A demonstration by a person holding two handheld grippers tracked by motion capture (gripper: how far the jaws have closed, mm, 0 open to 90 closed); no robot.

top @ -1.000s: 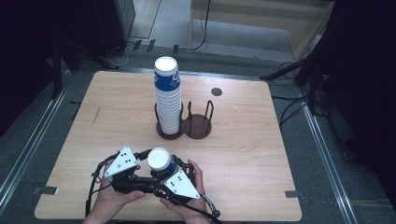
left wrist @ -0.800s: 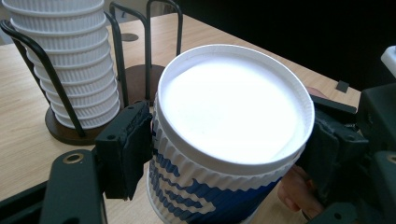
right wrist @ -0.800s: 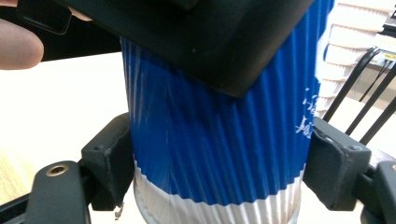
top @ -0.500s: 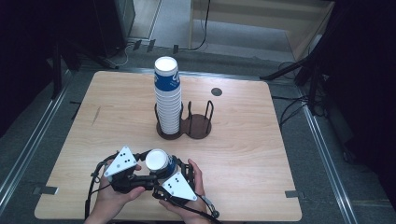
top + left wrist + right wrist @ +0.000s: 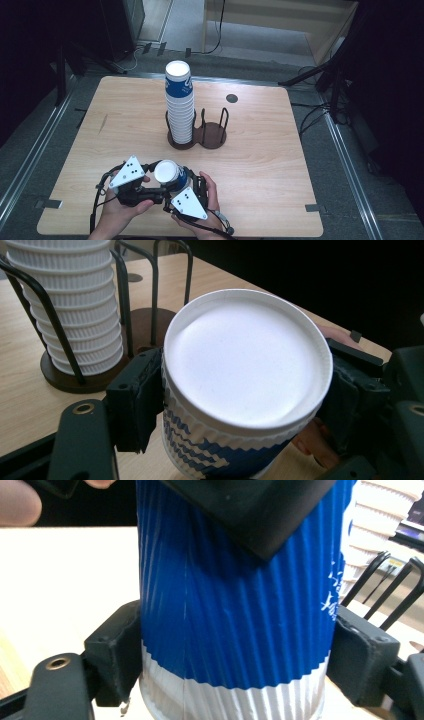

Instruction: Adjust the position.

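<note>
A ribbed blue-and-white paper cup (image 5: 167,172) is held upside down just above the table's near edge, its white base (image 5: 245,360) facing up. My left gripper (image 5: 161,184) comes at it from the left and is shut on it, the pads (image 5: 137,400) pressing both sides just under the base. My right gripper (image 5: 176,184) holds the same cup (image 5: 235,620) lower down from the near right. Its jaws have just been closing with the cup between them, and the pads (image 5: 115,655) now press on the white band. A hand grips each tool.
A tall stack of the same cups (image 5: 179,105) stands in a dark two-slot wire holder (image 5: 196,137) at mid-table; its right slot (image 5: 214,134) is bare. A small black disc (image 5: 231,98) sits in the wooden tabletop (image 5: 275,165). Cables lie on the floor around.
</note>
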